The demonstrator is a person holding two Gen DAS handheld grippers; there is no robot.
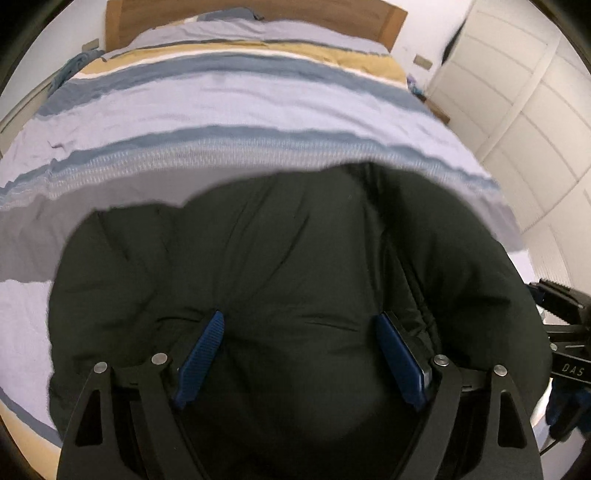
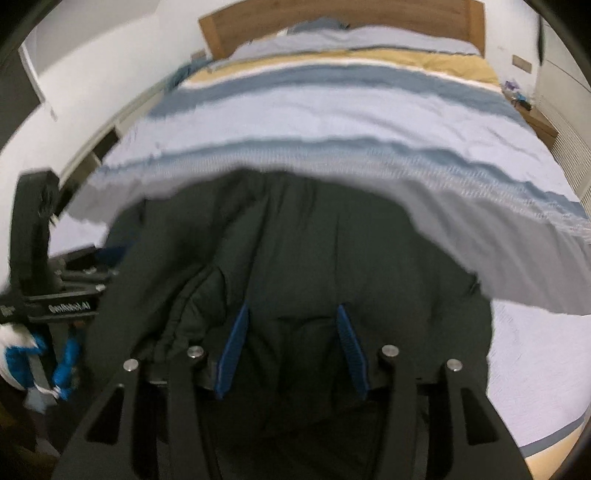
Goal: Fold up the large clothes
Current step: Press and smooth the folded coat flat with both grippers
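Note:
A large dark green padded jacket lies bunched at the near end of a bed; it also fills the lower middle of the right wrist view. My left gripper is open, its blue pads spread wide over the jacket's near edge, with fabric between them. My right gripper is also open, its blue pads apart over the jacket. The right gripper's body shows at the right edge of the left wrist view, and the left gripper's body at the left of the right wrist view.
The bed has a striped cover in pale lilac, blue and mustard, with a wooden headboard at the far end. White wardrobe doors stand to the right. A nightstand sits at the far right. A blue-and-white gloved hand is at lower left.

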